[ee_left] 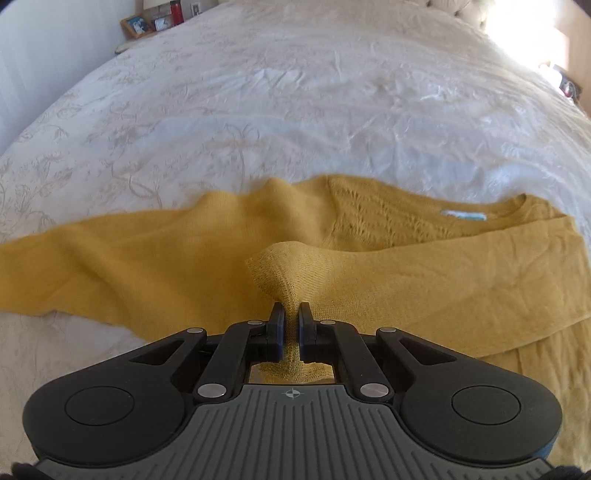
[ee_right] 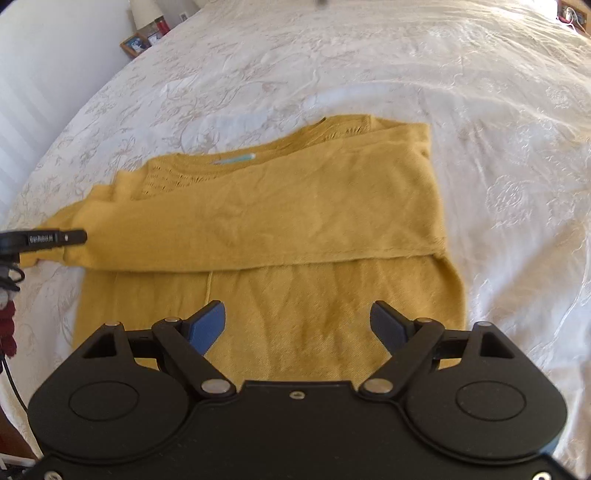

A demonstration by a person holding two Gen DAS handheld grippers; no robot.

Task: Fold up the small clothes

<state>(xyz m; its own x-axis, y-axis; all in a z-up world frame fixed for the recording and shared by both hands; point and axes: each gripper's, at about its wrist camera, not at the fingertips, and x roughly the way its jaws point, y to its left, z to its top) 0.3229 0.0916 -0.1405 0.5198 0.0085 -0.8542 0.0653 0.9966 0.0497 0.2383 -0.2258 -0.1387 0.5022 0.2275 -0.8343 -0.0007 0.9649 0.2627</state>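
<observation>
A mustard-yellow knit sweater (ee_left: pixel 406 266) lies flat on the white bedspread (ee_left: pixel 295 110), with one sleeve folded across its chest and the other stretched out to the left. My left gripper (ee_left: pixel 291 314) is shut on the cuff end of the folded sleeve, and the knit rises in a peak from its pads. In the right wrist view the sweater (ee_right: pixel 295 206) fills the middle, its neck label showing pale blue. My right gripper (ee_right: pixel 297 314) hangs open above the lower body of the sweater, with nothing between its fingers. The left gripper's tip (ee_right: pixel 70 237) shows at the left edge, at the sleeve end.
A wooden nightstand (ee_left: pixel 136 26) with a picture frame, a lamp and a red bottle stands at the far left corner of the bed. The tufted headboard (ee_left: pixel 454 9) is at the far end. The bedspread (ee_right: pixel 517 184) stretches wide beyond and to the right of the sweater.
</observation>
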